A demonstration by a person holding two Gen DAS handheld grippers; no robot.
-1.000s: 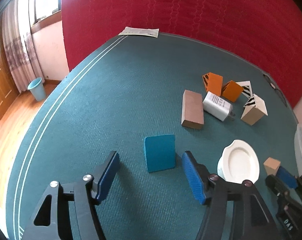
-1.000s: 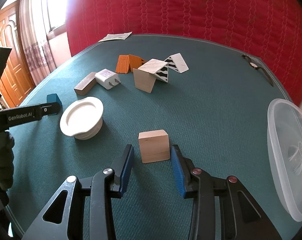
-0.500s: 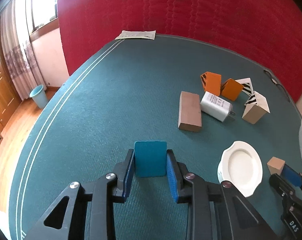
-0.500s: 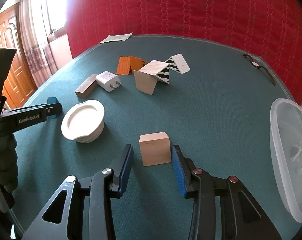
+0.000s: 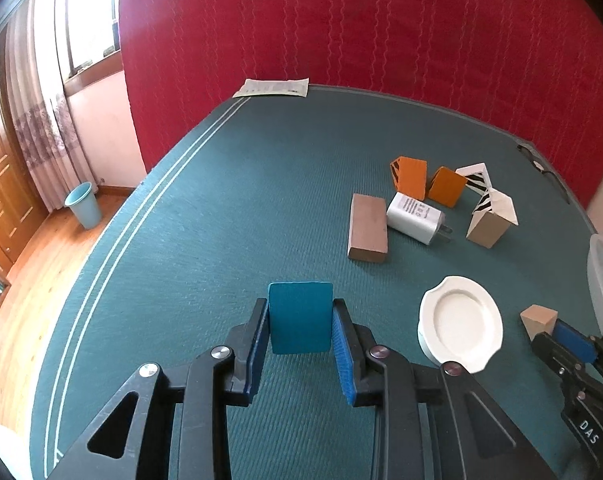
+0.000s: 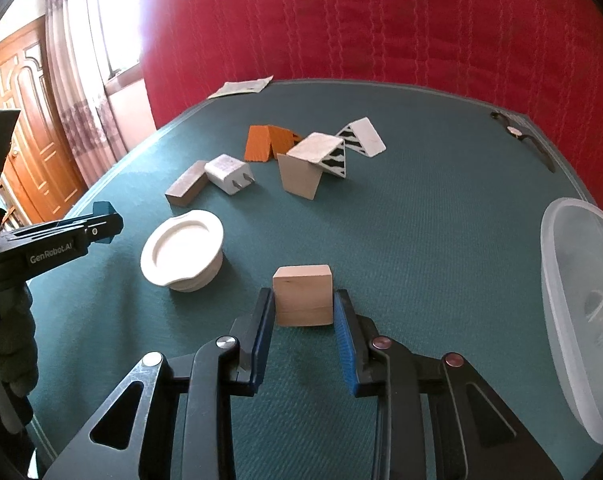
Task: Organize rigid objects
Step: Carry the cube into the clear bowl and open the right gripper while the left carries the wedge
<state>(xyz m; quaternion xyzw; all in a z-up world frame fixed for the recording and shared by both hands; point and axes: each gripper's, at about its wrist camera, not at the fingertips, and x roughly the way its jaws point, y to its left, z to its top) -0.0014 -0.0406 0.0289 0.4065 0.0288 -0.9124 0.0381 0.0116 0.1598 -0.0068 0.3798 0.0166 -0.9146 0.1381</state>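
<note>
My left gripper point(image 5: 300, 312) is shut on a teal block point(image 5: 300, 317) and holds it over the green tabletop. My right gripper point(image 6: 303, 304) is shut on a light wooden cube point(image 6: 303, 295); whether the cube touches the table I cannot tell. The cube point(image 5: 538, 319) and the right gripper also show in the left wrist view at the lower right. The left gripper point(image 6: 101, 220) shows at the left of the right wrist view.
A white dish point(image 5: 460, 328) lies upside down between the grippers. Behind it are a brown block point(image 5: 367, 227), a white charger point(image 5: 416, 218), two orange blocks point(image 5: 411, 178) and striped wedge blocks point(image 5: 491, 216). A clear plastic lid point(image 6: 577, 312) lies at the right. A paper point(image 5: 275, 87) lies at the far edge.
My left gripper moved up to the teal block, shut on it and lifted it. My right gripper closed from a loose gap onto the wooden cube.
</note>
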